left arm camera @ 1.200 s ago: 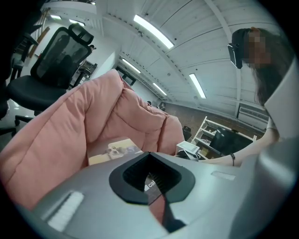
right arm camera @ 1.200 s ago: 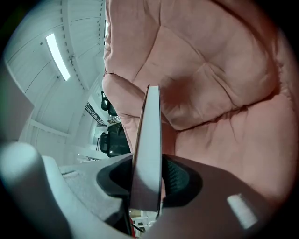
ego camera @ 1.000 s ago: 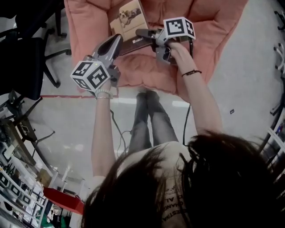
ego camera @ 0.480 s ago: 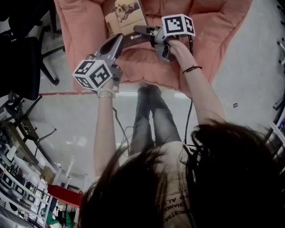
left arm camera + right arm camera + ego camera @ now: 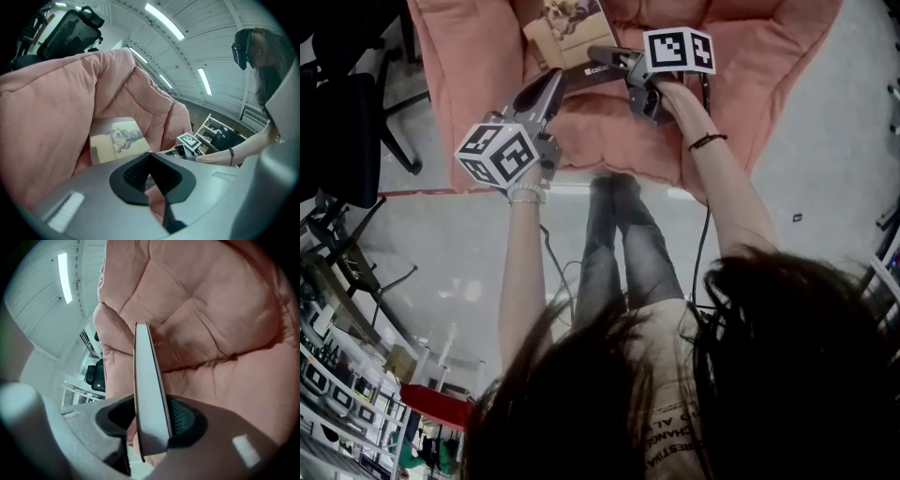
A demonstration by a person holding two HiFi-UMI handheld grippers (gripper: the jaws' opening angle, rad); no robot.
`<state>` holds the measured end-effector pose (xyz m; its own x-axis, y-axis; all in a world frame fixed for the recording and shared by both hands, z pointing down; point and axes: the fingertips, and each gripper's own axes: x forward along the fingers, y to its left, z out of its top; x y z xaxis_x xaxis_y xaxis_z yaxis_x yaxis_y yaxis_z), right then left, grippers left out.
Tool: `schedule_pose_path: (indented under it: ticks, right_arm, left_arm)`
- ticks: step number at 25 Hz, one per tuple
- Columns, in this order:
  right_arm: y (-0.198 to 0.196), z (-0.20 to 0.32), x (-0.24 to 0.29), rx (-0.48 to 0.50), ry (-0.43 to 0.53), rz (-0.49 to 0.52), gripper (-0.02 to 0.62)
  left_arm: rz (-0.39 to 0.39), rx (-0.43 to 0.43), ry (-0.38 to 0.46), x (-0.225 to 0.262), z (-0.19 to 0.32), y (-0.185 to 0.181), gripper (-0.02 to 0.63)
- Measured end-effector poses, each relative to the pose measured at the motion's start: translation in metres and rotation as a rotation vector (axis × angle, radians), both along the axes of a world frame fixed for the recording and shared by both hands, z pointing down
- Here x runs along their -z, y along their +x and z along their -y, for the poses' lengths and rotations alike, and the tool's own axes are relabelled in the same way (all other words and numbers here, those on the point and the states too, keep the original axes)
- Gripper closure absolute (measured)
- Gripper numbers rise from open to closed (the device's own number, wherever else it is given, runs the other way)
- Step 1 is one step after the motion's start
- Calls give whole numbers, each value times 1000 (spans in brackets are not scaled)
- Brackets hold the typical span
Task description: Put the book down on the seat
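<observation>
A thin book [image 5: 572, 28] with a dog on its cover lies tilted against the back of the pink cushioned seat [image 5: 609, 131]. My right gripper [image 5: 595, 58] reaches in from the right, its jaws opening around the book's near edge. In the right gripper view the book [image 5: 147, 380] stands edge-on between the jaws [image 5: 150, 423], with a dark gap on its left side. My left gripper [image 5: 551, 82] hovers over the seat's front left, shut and empty. In the left gripper view [image 5: 150, 157] the book [image 5: 119, 140] lies just beyond the jaws on the cushion [image 5: 47, 117].
A black office chair [image 5: 347, 122] stands left of the seat. A red line [image 5: 422, 195] runs along the glossy floor by the seat's front. The person's legs [image 5: 623, 244] stand close to the seat's front edge. Shelving [image 5: 337, 384] fills the lower left.
The right gripper and the book have shifted a little farther toward the seat's back. The left gripper has hardly moved.
</observation>
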<state>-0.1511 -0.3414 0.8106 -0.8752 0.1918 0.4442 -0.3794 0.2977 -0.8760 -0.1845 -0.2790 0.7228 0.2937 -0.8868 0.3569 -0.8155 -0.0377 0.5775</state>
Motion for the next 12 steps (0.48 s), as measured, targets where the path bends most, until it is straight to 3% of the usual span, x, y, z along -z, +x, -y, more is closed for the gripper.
schedule_pose_path:
  ticks: [12]
  right_arm:
    - [13, 19, -23, -10, 255, -229, 317]
  left_arm:
    - [-8, -18, -8, -4, 0, -1, 614]
